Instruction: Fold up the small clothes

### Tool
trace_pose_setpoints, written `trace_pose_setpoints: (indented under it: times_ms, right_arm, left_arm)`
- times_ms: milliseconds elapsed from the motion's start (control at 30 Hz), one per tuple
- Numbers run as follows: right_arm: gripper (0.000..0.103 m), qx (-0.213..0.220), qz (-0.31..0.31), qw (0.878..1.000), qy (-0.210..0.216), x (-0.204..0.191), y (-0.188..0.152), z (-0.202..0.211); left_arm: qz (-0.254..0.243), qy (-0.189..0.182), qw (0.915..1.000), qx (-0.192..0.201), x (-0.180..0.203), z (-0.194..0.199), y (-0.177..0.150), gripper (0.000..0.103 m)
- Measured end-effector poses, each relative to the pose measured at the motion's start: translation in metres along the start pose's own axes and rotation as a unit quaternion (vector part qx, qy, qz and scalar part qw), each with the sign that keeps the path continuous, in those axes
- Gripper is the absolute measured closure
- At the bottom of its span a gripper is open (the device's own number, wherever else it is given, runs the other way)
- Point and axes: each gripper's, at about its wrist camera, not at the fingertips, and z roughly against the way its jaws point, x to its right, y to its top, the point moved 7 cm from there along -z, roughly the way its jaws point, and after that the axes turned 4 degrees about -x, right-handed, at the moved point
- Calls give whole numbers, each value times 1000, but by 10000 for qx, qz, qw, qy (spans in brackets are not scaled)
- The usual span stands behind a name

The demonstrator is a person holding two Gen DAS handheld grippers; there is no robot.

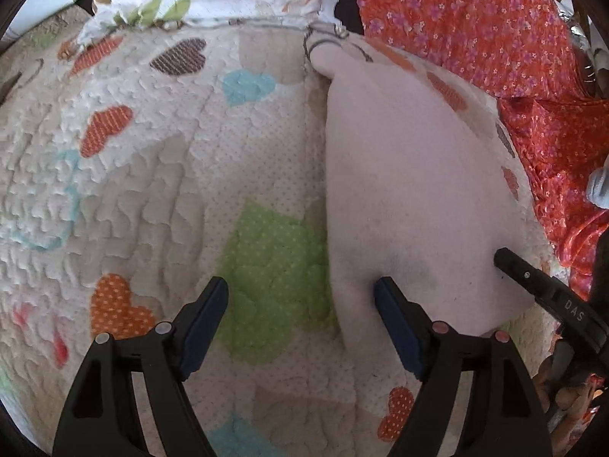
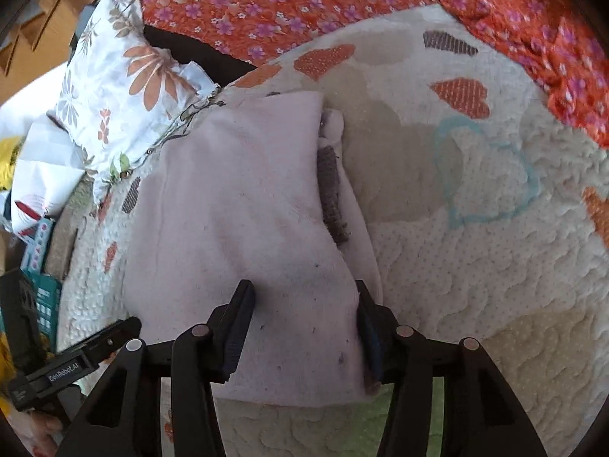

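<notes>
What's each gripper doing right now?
Left gripper: open, holding nothing, one finger over the pink cloth.
Right gripper: open, holding nothing, over the pink cloth.

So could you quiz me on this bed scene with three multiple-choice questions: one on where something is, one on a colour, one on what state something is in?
1. Where does the pale pink garment lie?
A. on the heart-patterned quilt
B. on a bare wooden floor
C. hung from a hook

2. What is the main colour of the flowered fabric at the far side of the quilt?
A. blue
B. orange-red
C. black

3. How do the jaws of the right gripper stand?
A. shut tight on a sock
B. out of sight
C. open, over the garment's near end

Answers:
1 A, the quilt shows on all sides of the garment.
2 B, it is orange-red with small purple flowers.
3 C, there is a wide gap between the two fingers, with pink cloth showing in it.
</notes>
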Motion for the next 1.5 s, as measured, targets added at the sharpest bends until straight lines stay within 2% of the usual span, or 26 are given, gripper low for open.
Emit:
trace_pose_setpoints:
  times_ms: [100,200,267,333,367,400,467,500,567,667,733,833,900,1033,1133,1333,1500]
  right_arm:
    - [47,194,15,9998,-30,3,1,10]
    - [47,527,82,9982,-264,3,4,24]
    - [47,762,161,9960,-441,3,5,34]
    - [47,971,214,9932,-605,1,3,45]
    - [47,1022,226,9925,-633,0,2,49]
    - [46,1061,225,9920,-641,-1,-1,53]
    - [45,1091,224,9917,-634,-4,-6,58]
    - [45,1099,219,9917,-630,-6,-9,61]
    - [45,1134,256,9913,-618,-13,-16,69]
    - [42,1249,375,9896,-600,-26,-30,82]
    - [37,1341,393,9884,-596,-33,-43,88]
    - [36,1240,514,9888,-650,-44,-63,83]
    - [36,1141,731,9877,-781,-51,-72,77]
    - [36,1141,1116,9816,-1044,-60,-78,69]
    - [35,1122,1108,9814,-1091,-58,-76,66]
    - [34,900,955,9839,-1213,-41,-75,51]
    - [34,764,845,9858,-1236,-34,-73,42]
  left_arm:
    - [-128,373,9980,496,-6,22,3,24]
    - [-271,853,9888,1193,-11,54,9,24]
    - [-351,1112,9788,1682,-14,80,11,23]
    - [-251,1253,9675,2180,-18,108,10,11]
    - [-180,1266,9628,2381,-20,120,10,8]
    - [-71,1303,9529,2736,-23,138,8,5]
    - [-14,1364,9389,3160,-22,161,5,0]
    - [-27,1452,9291,3400,-20,176,2,0]
    - [-191,1376,9231,3587,-13,194,-2,0]
    - [-514,1259,9252,3543,-2,202,-13,0]
    - [-562,1011,9311,3460,2,199,-26,0]
    - [-477,697,9463,3121,5,184,-40,0]
    - [-547,749,9555,2801,7,168,-44,0]
    - [-648,998,9645,2357,7,141,-47,0]
    - [-606,1057,9692,2140,4,128,-48,0]
    - [-652,1233,9720,1891,-1,108,-52,0]
    - [-645,1233,9756,1699,-4,94,-52,0]
